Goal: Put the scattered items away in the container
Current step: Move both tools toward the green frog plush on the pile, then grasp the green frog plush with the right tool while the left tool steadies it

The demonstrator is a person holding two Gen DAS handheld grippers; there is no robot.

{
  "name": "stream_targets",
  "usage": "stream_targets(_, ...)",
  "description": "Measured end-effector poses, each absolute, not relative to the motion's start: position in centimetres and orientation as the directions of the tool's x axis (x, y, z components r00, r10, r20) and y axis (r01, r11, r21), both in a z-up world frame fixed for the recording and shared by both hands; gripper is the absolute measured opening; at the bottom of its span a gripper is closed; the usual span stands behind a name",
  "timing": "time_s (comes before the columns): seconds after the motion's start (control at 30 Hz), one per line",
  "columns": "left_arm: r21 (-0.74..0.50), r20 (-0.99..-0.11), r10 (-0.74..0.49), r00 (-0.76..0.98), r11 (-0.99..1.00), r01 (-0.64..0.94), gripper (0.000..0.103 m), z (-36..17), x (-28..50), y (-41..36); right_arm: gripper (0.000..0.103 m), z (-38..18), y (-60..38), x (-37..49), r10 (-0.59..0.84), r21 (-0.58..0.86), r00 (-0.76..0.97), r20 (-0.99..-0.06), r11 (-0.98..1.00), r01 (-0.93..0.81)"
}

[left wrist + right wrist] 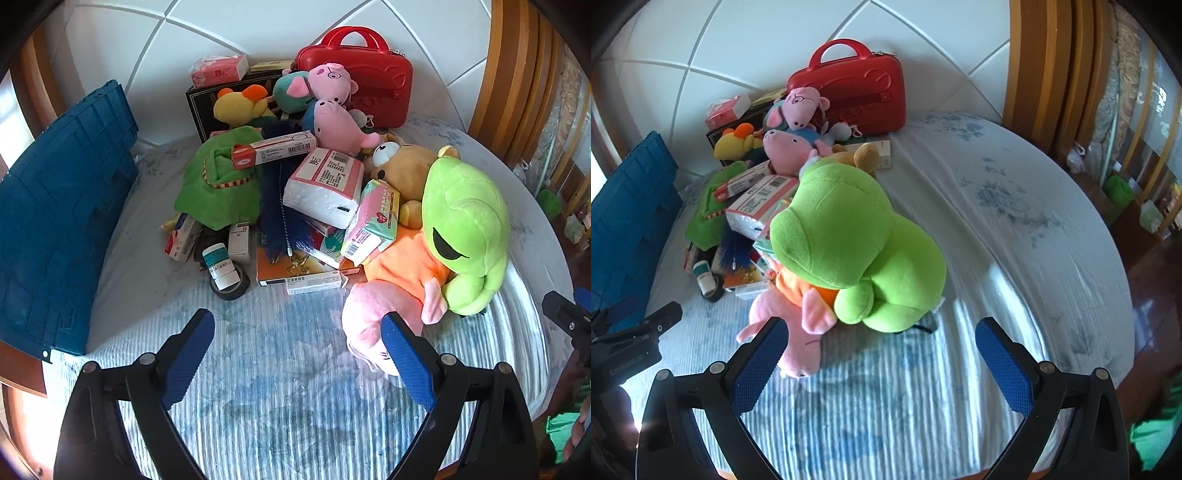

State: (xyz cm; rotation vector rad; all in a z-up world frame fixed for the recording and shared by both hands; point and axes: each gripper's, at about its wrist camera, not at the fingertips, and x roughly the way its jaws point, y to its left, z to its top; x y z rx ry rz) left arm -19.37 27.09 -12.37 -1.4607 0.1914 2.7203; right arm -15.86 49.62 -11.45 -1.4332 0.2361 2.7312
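Observation:
A pile of items lies on the bed: a green frog plush (465, 229) (857, 251) on a pink pig plush (373, 317) (790, 332), a brown bear plush (402, 166), two pink pig plushes (336, 107), tissue packs (325, 184), medicine boxes (273, 149) and a white bottle (219, 266). The blue crate (59, 221) (624, 229) stands at the left. My left gripper (299, 347) is open and empty, in front of the pile. My right gripper (882, 350) is open and empty, just before the frog and pig.
A red hard case (369, 74) (857, 92) and a black box (207, 103) stand against the white padded headboard behind the pile. A roll of black tape (229, 288) lies under the bottle. Wooden bed frame (517, 74) rises at right; the floor drops off beyond the bed's right edge.

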Motion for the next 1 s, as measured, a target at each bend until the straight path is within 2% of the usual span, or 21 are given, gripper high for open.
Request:
stream_targets(0.1,0.099,-0.838,-0.021,-0.546,-0.989,-0.114,0.093,-12.9,-20.3,27.3,0.103,-12.1,49.0,-16.8,-0.043,0.116,-0.556,-0.83,-0.989,-0.096)
stream_targets(0.3,0.051,-0.843,0.016,-0.537,-0.993,-0.11,0.093,-14.1,-21.7,26.7,0.103,-11.2,45.4,-20.2,-0.031,0.069,-0.593,-0.805,-0.997,-0.041)
stream_targets(0.53,0.068,-0.854,-0.036,-0.519,-0.997,-0.044,0.093,-15.1,-22.5,27.2,0.103,-13.3,44.3,-25.5,0.007,-0.011,-0.56,-0.829,-1.0,0.004)
stream_targets(0.57,0.073,-0.851,-0.045,-0.523,-0.997,-0.034,0.093,-15.0,-22.8,27.8,0.103,-13.7,45.2,-26.0,0.011,-0.017,-0.55,-0.835,-1.0,0.006)
stream_targets(0.63,0.071,-0.847,-0.051,-0.53,-0.997,-0.017,0.093,-15.0,-23.2,29.5,0.103,-14.3,48.4,-26.6,-0.061,0.066,-0.532,-0.845,-0.998,0.01)
stream_targets(0.77,0.05,-0.844,-0.048,-0.534,-0.999,0.012,0.093,-15.5,-24.1,35.3,0.103,-13.2,56.4,-26.7,-0.127,0.153,-0.568,-0.813,-0.988,0.001)
stream_targets(0.87,0.03,-0.857,-0.044,-0.514,-0.999,0.034,0.093,-16.4,-25.1,41.2,0.103,-12.1,63.0,-27.4,-0.138,0.16,-0.583,-0.801,-0.987,0.014)
stream_targets(1.0,-0.005,-0.888,-0.005,-0.459,-1.0,0.02,0.093,-17.9,-26.4,48.9,0.103,-12.6,71.2,-28.8,-0.099,0.125,-0.544,-0.833,-0.992,-0.01)
